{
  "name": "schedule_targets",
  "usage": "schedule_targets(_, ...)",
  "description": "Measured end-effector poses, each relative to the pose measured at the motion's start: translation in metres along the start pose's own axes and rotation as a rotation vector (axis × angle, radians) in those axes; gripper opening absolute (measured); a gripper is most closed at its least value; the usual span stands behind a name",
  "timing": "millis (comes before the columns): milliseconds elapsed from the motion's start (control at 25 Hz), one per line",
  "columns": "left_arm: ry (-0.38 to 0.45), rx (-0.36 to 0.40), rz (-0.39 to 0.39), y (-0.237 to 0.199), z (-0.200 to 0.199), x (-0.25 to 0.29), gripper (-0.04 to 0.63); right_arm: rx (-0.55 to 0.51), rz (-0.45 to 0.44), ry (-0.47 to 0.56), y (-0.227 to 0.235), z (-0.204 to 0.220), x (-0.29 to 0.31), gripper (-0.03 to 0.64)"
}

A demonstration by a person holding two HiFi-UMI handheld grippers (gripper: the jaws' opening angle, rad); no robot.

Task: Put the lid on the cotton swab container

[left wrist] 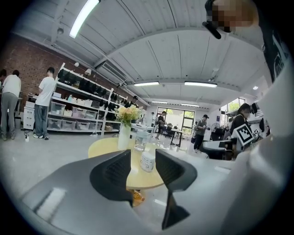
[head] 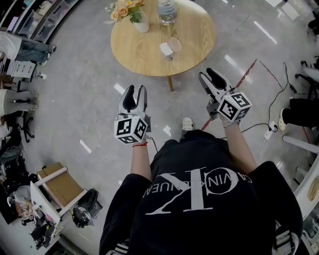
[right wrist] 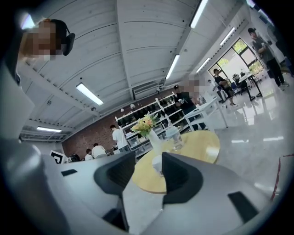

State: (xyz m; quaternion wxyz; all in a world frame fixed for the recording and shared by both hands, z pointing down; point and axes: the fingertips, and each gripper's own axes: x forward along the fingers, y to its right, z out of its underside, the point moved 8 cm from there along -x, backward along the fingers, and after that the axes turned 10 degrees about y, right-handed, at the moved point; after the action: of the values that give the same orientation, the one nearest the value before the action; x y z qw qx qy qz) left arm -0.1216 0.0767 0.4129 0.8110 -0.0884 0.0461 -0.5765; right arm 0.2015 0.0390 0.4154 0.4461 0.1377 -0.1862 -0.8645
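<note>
A small white cotton swab container (head: 166, 51) stands on the round wooden table (head: 189, 30), and a pale round lid (head: 175, 44) lies just beside it on the right. Both grippers hang over the floor, short of the table's near edge and pointing toward it. My left gripper (head: 135, 95) is open with nothing between its jaws; in the left gripper view the container (left wrist: 147, 161) shows through the gap of the left gripper (left wrist: 143, 158). My right gripper (head: 212, 77) is open wide and empty; the container (right wrist: 157, 165) appears between the dark jaws of the right gripper (right wrist: 149, 161).
A white vase of flowers (head: 141, 22) and a glass jar (head: 167, 12) stand farther back on the table. Cables and a red floor line (head: 247, 71) run at the right. A cardboard box on a cart (head: 60, 187) sits at the lower left. People stand by shelves (left wrist: 73, 114).
</note>
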Motion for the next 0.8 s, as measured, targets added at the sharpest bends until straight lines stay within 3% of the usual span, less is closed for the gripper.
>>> schedule_targets(400,-0.047,-0.002,0.043,0.009,0.006,0.04,0.179,0.063,-0.05,-0.032,0.026,0.0,0.032,0.149)
schedule_targets(800,-0.16,-0.01,0.143,-0.001,0.032,0.081,0.244,0.14,-0.03,-0.069,0.048,0.017,0.068,0.149)
